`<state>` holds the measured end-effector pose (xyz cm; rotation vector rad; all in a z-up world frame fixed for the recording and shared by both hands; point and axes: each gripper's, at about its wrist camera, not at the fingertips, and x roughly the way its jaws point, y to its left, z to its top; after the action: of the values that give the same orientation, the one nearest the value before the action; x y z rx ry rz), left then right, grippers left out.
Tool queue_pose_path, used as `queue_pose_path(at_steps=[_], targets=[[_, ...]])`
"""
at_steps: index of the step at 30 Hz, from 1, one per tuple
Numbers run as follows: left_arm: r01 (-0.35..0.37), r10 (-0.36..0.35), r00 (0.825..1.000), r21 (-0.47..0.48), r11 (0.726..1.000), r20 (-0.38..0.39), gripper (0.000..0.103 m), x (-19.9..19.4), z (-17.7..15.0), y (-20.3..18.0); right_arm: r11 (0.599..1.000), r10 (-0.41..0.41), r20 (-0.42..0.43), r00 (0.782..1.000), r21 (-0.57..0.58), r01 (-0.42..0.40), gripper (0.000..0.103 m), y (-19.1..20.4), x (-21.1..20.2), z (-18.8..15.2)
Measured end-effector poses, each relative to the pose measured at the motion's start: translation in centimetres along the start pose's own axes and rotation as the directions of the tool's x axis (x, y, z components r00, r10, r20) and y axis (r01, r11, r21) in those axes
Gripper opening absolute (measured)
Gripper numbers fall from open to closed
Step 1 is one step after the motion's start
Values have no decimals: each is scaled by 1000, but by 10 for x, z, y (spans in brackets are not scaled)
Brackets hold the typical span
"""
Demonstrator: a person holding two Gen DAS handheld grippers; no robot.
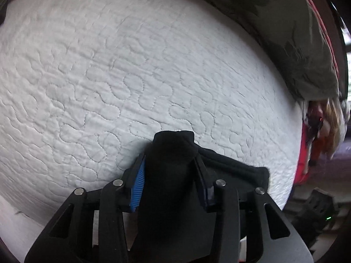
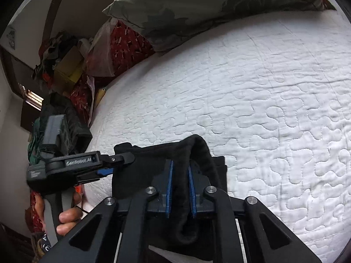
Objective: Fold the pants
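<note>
The black pants [image 1: 173, 171] are bunched between the blue pads of my left gripper [image 1: 170, 160], which is shut on them just above the white quilted bed [image 1: 131, 65]. A fold of the pants trails to the right. In the right wrist view my right gripper [image 2: 180, 166] is shut on a thick fold of the black pants [image 2: 197, 151]. My left gripper [image 2: 118, 160] shows there at the left, clamped on the far corner of the same cloth, held by a hand. The rest of the pants hangs below both grippers, hidden.
A grey-green flowered pillow [image 2: 197, 6] lies along the head of the bed, also in the left wrist view [image 1: 285, 32]. Red patterned bedding and clutter [image 2: 72, 65] sit beside the bed's left edge. The white quilt [image 2: 274, 98] stretches out ahead.
</note>
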<state>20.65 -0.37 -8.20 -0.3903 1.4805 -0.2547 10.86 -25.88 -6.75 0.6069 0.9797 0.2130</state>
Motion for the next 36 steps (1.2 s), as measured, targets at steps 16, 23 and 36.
queue_pose_path(at_steps=[16, 23, 36], targets=[[-92, 78, 987, 97, 991, 140, 64, -24, -89, 26, 993, -69, -5, 998, -97, 68, 24, -11, -16, -43], [-23, 2, 980, 101, 995, 198, 64, -58, -96, 27, 996, 68, 19, 998, 61, -69, 45, -31, -32, -36], [59, -64, 994, 67, 996, 89, 78, -13, -72, 32, 994, 58, -72, 996, 94, -51, 69, -26, 11, -32]])
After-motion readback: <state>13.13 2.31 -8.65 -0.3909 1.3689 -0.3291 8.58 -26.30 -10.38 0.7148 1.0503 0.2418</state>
